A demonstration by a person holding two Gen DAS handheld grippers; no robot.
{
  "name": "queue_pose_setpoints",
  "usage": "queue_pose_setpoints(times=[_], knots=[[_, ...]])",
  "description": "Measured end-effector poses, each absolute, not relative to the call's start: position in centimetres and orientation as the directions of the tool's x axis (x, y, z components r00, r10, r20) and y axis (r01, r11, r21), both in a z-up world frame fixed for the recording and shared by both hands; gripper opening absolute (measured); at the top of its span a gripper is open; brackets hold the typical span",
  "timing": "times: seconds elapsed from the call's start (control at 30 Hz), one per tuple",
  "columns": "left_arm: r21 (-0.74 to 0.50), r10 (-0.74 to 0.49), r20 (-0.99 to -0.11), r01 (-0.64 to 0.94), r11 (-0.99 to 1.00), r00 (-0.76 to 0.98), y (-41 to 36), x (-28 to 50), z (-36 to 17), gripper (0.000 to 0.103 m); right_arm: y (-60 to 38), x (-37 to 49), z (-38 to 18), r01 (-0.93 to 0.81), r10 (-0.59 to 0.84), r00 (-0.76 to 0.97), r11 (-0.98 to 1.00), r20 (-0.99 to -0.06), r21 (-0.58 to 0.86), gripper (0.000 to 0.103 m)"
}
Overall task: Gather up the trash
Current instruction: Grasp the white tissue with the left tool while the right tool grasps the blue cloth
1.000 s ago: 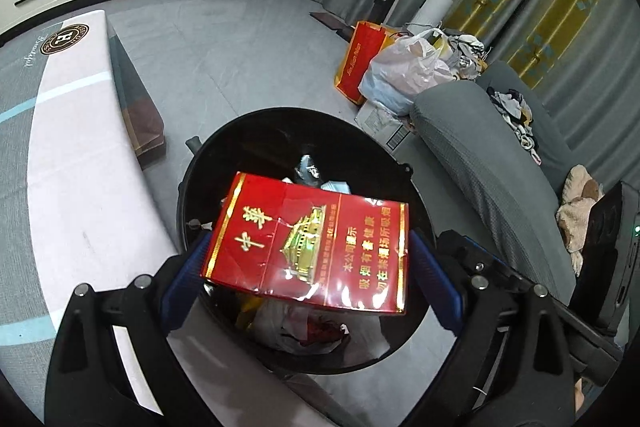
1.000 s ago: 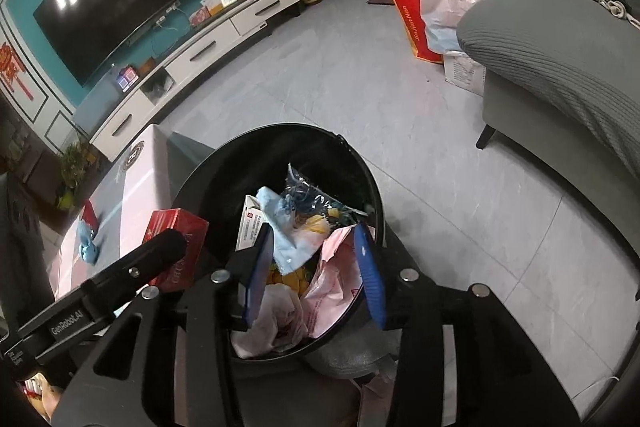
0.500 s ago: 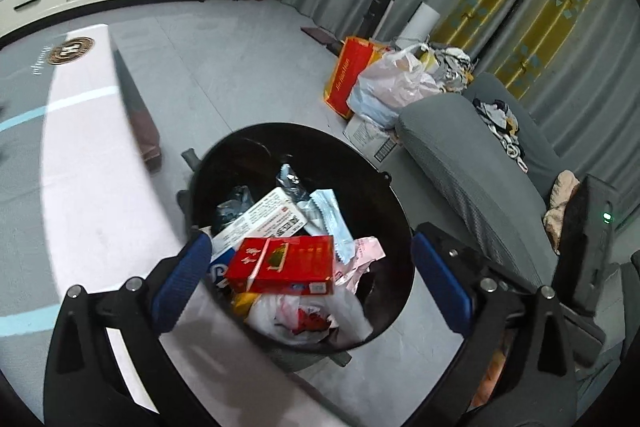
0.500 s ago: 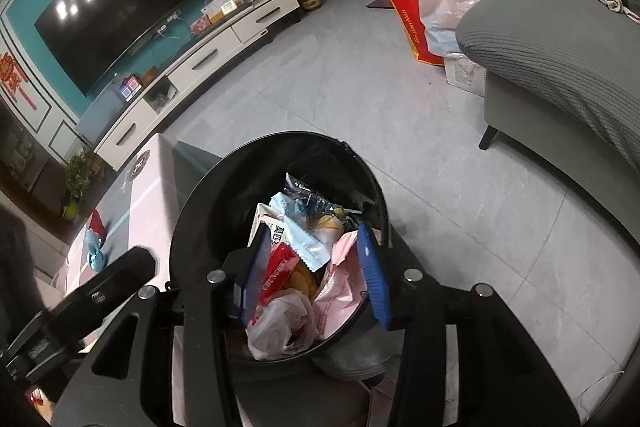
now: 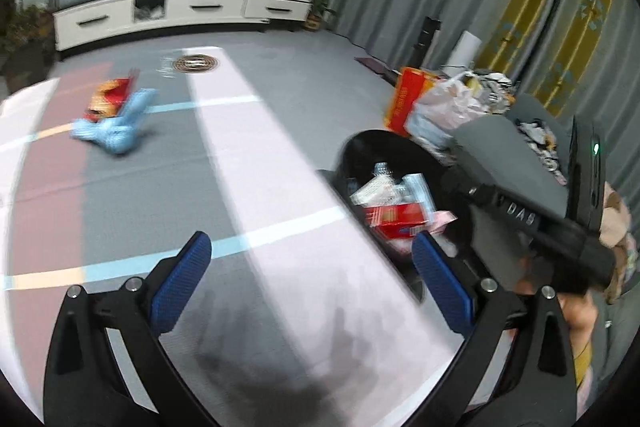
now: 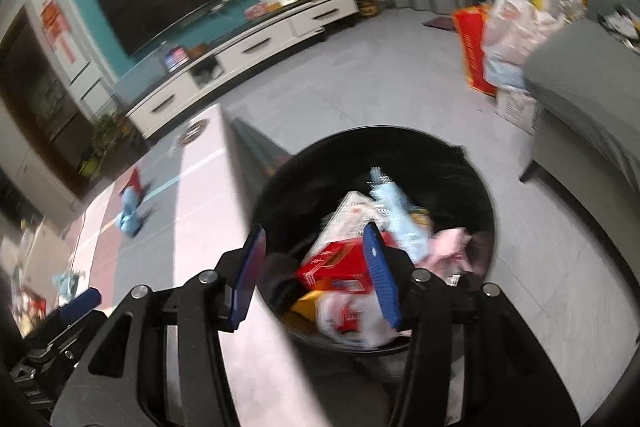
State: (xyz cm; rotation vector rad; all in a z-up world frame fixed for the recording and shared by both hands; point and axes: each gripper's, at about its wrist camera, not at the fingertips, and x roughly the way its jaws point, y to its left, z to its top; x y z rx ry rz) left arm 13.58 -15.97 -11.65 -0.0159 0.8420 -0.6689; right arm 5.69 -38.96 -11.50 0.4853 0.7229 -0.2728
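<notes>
A black round trash bin (image 6: 476, 187) stands on the floor beside the low table; it also shows in the left wrist view (image 5: 372, 143). A red cigarette carton (image 6: 336, 263) lies on top of the wrappers inside, also seen from the left wrist (image 5: 396, 217). My left gripper (image 5: 312, 287) is open and empty over the table (image 5: 240, 147). My right gripper (image 6: 316, 267) is open and empty just above the bin's near rim. A red-orange snack wrapper (image 5: 108, 99) and a crumpled blue wrapper (image 5: 116, 131) lie on the table's far left.
A grey sofa (image 6: 580, 99) stands right of the bin. A red bag (image 6: 474, 51) and full plastic bags (image 5: 448, 107) stand behind it. A white TV cabinet (image 5: 180, 15) lines the far wall. More small litter (image 6: 66, 281) lies at the table's left end.
The left gripper opened and dropped the red carton into the bin, then swung left over the table. The right gripper has opened wider above the bin.
</notes>
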Motion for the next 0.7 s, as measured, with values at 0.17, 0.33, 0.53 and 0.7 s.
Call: queue_pose_setpoints(times=[0.17,0.33,0.53,0.7], knots=[[-0.264,-0.503,-0.698,0.470,0.842,0.510,-9.7,13.9,-11.9,0.100,-34.6,7.6,-11.4,0.288,-0.008,0.726,0.911,-0.688,0.294,0.052],[-0.242,-0.393,-0.708,0.321,0.916,0.587,-1.5,14.9,-12.3,0.100,-30.0,9.4,-11.4,0.154,0.071,0.718,0.954,-0.692,0.258,0.053],[-0.232,-0.237,-0.693,0.100,0.968,0.681,7.2,16.5,-12.9,0.100,-25.1,10.9,-11.8,0.041,0.143,0.700,0.970,-0.699,0.240,0.057],[-0.218,-0.146,-0.701,-0.015,0.976,0.698,11.6,18.1,-13.5,0.100,-21.8,12.6,-12.5,-0.004,0.181,0.677,0.970,-0.713,0.242,0.060]])
